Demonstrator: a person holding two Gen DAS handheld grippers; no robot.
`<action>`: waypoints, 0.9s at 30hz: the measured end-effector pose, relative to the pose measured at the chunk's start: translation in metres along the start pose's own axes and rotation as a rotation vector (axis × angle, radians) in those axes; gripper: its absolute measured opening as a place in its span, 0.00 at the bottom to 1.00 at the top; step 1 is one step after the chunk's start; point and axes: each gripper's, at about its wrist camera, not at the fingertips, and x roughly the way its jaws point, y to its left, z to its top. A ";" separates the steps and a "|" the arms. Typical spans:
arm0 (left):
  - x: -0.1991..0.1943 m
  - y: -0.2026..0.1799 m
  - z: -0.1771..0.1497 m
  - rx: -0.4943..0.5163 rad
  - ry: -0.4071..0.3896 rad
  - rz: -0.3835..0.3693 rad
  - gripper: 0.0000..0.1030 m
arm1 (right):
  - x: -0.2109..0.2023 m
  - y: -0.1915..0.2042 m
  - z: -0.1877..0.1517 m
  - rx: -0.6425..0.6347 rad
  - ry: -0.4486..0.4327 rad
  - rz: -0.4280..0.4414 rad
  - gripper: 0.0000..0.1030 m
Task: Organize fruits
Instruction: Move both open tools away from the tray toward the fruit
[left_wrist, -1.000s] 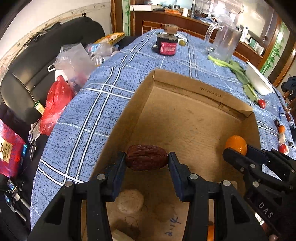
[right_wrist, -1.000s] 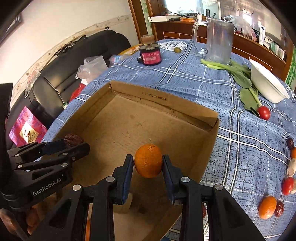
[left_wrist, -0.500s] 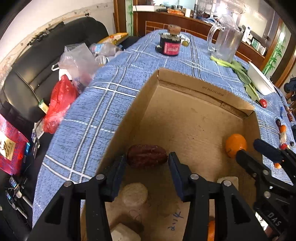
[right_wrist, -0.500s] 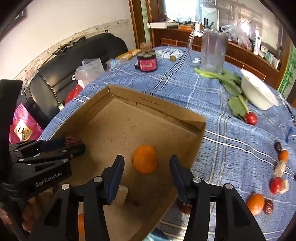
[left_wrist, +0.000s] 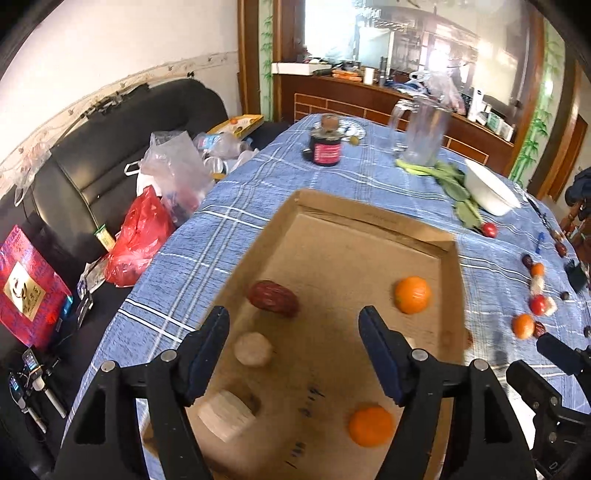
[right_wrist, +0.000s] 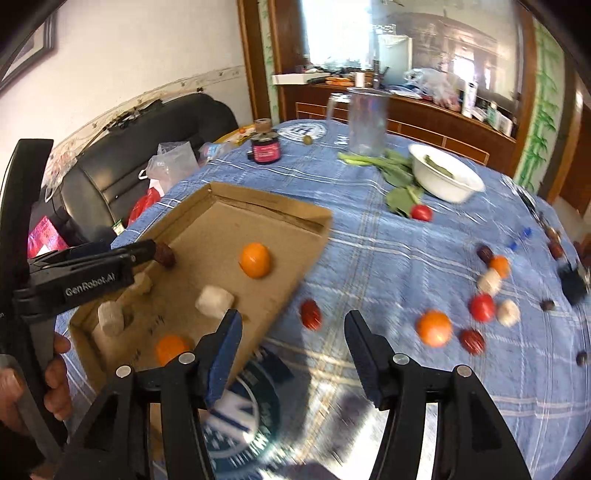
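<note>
Both grippers empty — fruit lying in the cardboard box (left_wrist: 373, 218)

I'm spreading the left gripper (left_wrist: 293, 354) fingers and right gripper (right_wrist: 293, 349) fingers; a wrinkled dark-red date (left_wrist: 272, 298) and a glossy orange (left_wrist: 412, 295) are resting inside — more fruit scattered on the bench (right_wrist: 369, 251).

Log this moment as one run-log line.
left gripper: opening, empty | right gripper: opening, empty | date, orange: in box
</note>
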 end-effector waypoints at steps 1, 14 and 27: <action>-0.004 -0.007 -0.002 0.008 -0.005 0.004 0.70 | -0.005 -0.007 -0.005 0.009 0.000 -0.001 0.60; -0.029 -0.101 -0.034 0.095 0.028 -0.016 0.70 | -0.043 -0.162 -0.068 0.182 0.028 -0.143 0.60; -0.030 -0.156 -0.066 0.178 0.120 -0.023 0.70 | 0.021 -0.188 -0.040 0.172 0.099 0.043 0.60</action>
